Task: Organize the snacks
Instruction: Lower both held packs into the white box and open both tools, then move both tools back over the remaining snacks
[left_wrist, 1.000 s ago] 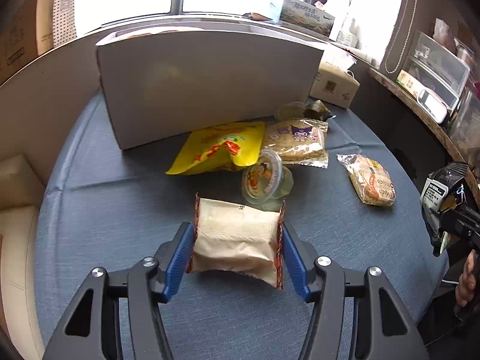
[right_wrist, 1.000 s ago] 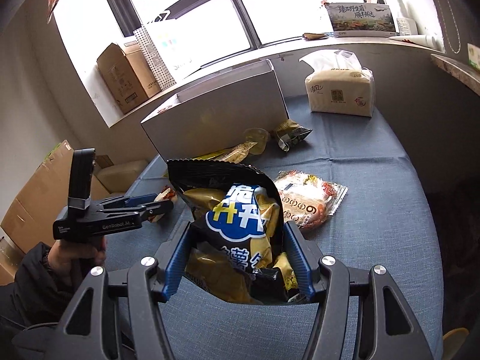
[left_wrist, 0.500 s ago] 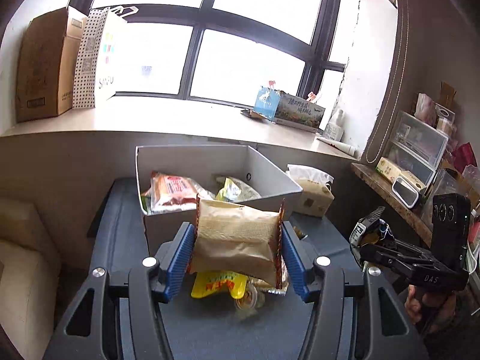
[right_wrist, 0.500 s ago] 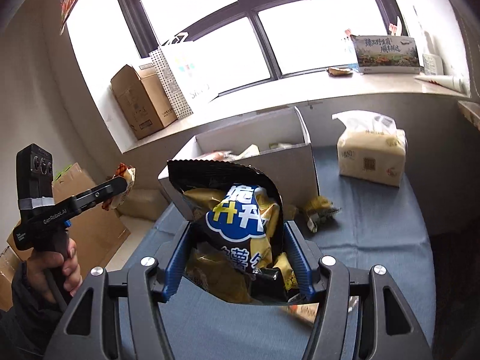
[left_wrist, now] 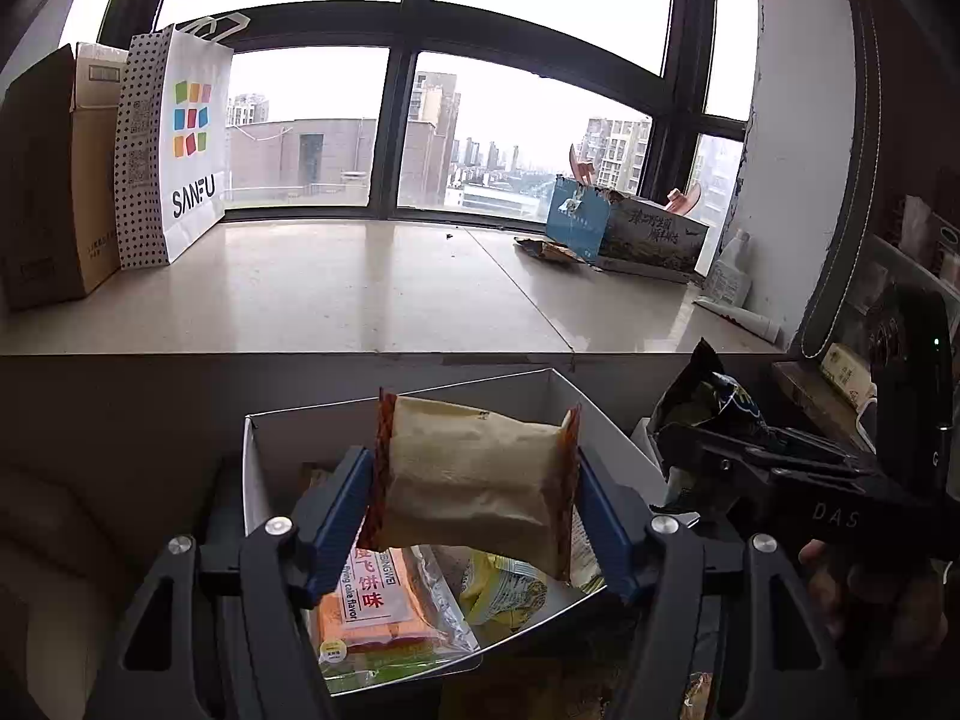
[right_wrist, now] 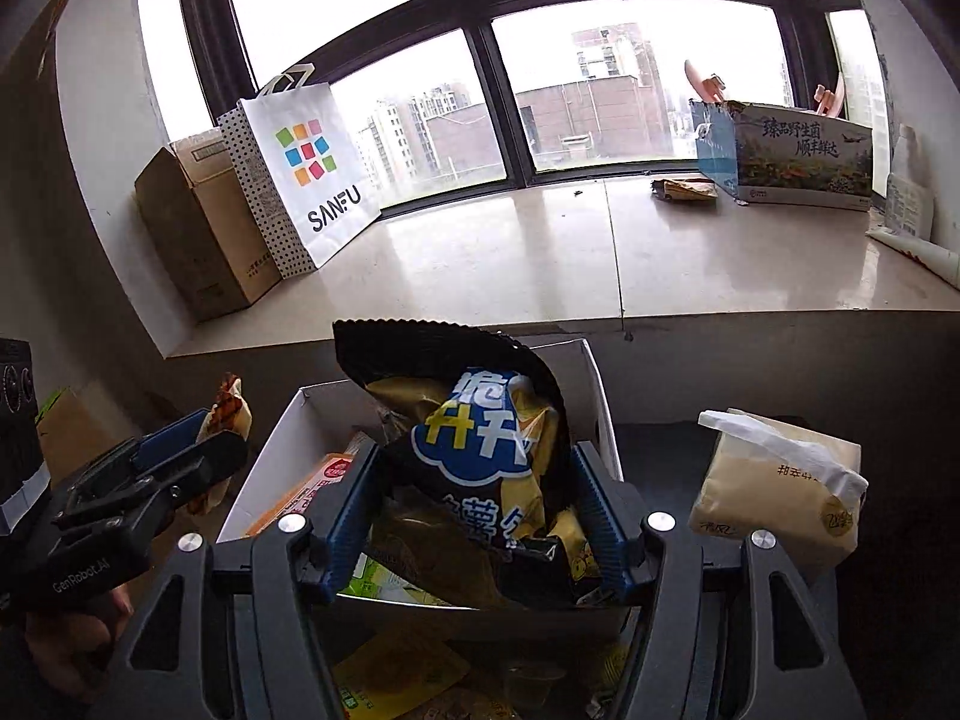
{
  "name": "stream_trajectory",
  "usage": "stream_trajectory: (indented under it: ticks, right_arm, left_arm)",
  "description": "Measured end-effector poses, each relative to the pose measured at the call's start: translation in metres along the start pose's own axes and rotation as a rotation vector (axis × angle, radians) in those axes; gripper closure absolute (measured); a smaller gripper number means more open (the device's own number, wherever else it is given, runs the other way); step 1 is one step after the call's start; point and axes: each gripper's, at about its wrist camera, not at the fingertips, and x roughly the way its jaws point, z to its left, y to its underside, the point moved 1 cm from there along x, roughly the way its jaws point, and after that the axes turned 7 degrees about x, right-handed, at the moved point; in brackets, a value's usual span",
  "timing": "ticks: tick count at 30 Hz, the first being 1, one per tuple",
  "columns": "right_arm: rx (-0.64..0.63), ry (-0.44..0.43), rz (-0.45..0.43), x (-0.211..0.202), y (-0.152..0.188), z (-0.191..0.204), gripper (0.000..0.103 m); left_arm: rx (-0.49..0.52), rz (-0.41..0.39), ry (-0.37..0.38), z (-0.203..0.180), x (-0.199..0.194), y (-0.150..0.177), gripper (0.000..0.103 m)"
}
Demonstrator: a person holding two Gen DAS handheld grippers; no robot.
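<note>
My left gripper (left_wrist: 474, 510) is shut on a tan snack packet with red crimped ends (left_wrist: 474, 489) and holds it above the open white box (left_wrist: 255, 468). The box holds an orange cake packet (left_wrist: 369, 600) and a yellow-green packet (left_wrist: 504, 588). My right gripper (right_wrist: 474, 516) is shut on a black and yellow chip bag (right_wrist: 480, 450), held over the same white box (right_wrist: 591, 390). The right gripper also shows at the right of the left wrist view (left_wrist: 780, 468). The left gripper shows at the left of the right wrist view (right_wrist: 180, 462).
A tissue pack (right_wrist: 780, 492) stands on the blue tablecloth right of the box. A yellow packet (right_wrist: 396, 672) lies on the table below the right gripper. The windowsill behind carries a SANFU paper bag (right_wrist: 306, 174), a cardboard box (right_wrist: 198, 228) and a printed carton (right_wrist: 792, 156).
Both grippers have risen from the table with their snacks and moved forward over the white box. The box's inside has come into view beneath them.
</note>
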Motion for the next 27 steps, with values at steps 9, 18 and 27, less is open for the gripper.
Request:
stream_trajectory:
  ticks: [9, 18, 27]
  right_arm:
    - [0.009, 0.004, -0.052, -0.010, -0.002, -0.008, 0.000]
    - [-0.082, -0.098, -0.128, -0.063, 0.031, 0.014, 0.000]
    - [-0.127, -0.158, -0.169, -0.139, 0.098, 0.010, 0.000]
  left_arm:
    - [-0.005, 0.042, -0.031, 0.021, -0.013, 0.011, 0.000]
    - [-0.004, -0.033, 0.004, -0.001, -0.087, 0.025, 0.000]
    - [0.067, -0.102, 0.070, -0.042, -0.162, 0.066, 0.000]
